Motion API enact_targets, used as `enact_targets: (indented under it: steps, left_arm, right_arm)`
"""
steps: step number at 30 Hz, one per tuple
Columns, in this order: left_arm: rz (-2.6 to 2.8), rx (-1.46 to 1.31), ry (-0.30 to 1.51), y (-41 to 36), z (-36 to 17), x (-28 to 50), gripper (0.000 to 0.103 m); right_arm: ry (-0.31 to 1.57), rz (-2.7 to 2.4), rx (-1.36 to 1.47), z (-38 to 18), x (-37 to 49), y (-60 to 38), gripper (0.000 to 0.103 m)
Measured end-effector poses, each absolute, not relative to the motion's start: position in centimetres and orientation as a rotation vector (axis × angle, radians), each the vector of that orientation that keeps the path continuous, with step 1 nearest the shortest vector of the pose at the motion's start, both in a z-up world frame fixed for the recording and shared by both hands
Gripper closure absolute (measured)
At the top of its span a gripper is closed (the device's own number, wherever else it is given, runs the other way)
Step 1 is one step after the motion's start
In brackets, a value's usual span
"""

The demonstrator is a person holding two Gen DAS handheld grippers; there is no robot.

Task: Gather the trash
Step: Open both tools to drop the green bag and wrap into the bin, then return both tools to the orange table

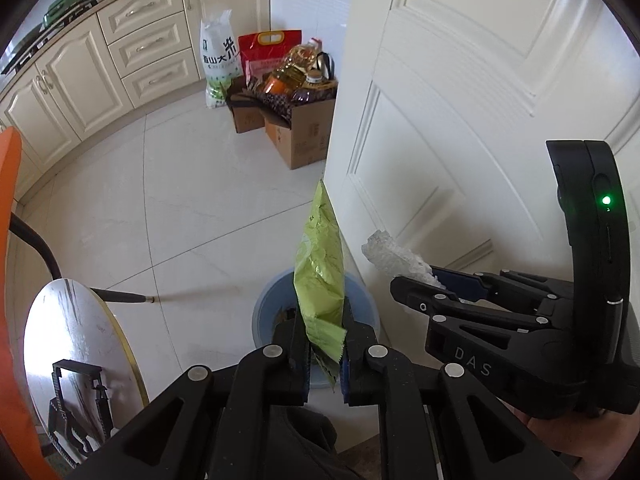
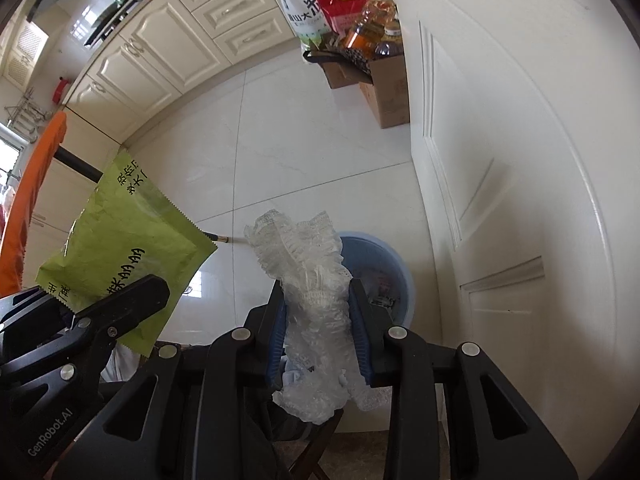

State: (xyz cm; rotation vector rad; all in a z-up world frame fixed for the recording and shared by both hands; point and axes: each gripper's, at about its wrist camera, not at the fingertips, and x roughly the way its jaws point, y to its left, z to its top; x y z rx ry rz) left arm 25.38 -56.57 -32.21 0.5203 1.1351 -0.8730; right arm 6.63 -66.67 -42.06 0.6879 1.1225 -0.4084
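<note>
Below, the blue bin (image 1: 360, 292) sits on the floor by the door, just beyond both tongs. The green wrapper (image 1: 320, 272) stands lengthwise, pinched low in the nearly closed left tongs (image 1: 325, 356); the right tongs (image 2: 320, 320), equally near, clamp crumpled clear plastic (image 2: 308, 280).

The bin (image 1: 360, 300) stands on the floor (image 1: 192, 200), just beside the door (image 1: 460, 120) at its 3 o'clock. The wrapper (image 1: 320, 272) and the plastic wad (image 2: 312, 288) hang above the bin. The boxes (image 1: 300, 136) stand at 12 o'clock, behind the bin, and the cabinets (image 1: 100, 72) at 10 o'clock.
</note>
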Motion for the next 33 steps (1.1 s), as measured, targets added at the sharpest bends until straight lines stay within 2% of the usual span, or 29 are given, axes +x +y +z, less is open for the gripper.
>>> enact_targets:
  steps: [3,5,6,8,9,10,14,18,20,28,33]
  left_arm:
    - [-0.851,0.545,1.137,-58.7,-32.3,25.7,0.071]
    - [-0.829,0.569,1.115,-59.4,-32.2,25.4,0.033]
    - [-0.817,0.579,1.091,-59.5,-32.2,25.2,0.026]
    - [-0.796,0.599,1.044,-59.6,-31.9,24.5,0.015]
    - [-0.794,0.604,1.033,-59.7,-31.8,24.1,0.013]
    - [-0.789,0.606,1.024,-59.8,-31.7,23.7,0.011]
    - [-0.779,0.606,0.968,-59.5,-30.8,21.6,0.010]
    - [-0.786,0.606,0.887,-58.2,-28.7,18.8,0.006]
    - [-0.789,0.593,0.839,-57.6,-27.2,17.5,0.001]
    - [-0.811,0.468,0.739,-52.5,-22.0,14.6,0.001]
    - [-0.789,0.381,0.684,-45.3,-19.3,14.7,0.001]
  right_arm:
    - [1.134,-0.413,0.694,-42.7,6.8,-67.0,0.069]
    - [1.139,-0.427,0.697,-43.2,7.3,-67.1,0.055]
    - [1.140,-0.438,0.698,-43.3,7.3,-67.2,0.036]
    - [1.128,-0.450,0.705,-43.4,6.9,-67.4,0.017]
    - [1.128,-0.458,0.715,-43.5,6.7,-67.6,0.008]
    - [1.128,-0.463,0.724,-43.6,6.5,-67.7,0.004]
    - [1.128,-0.484,0.716,-43.1,6.2,-67.6,0.000]
    - [1.119,-0.505,0.709,-42.2,6.2,-67.3,0.000]
    - [1.112,-0.514,0.702,-41.7,6.3,-67.2,0.000]
    - [1.036,-0.484,0.636,-36.4,7.6,-65.1,0.000]
    - [0.947,-0.454,0.571,-31.0,9.0,-62.9,0.000]
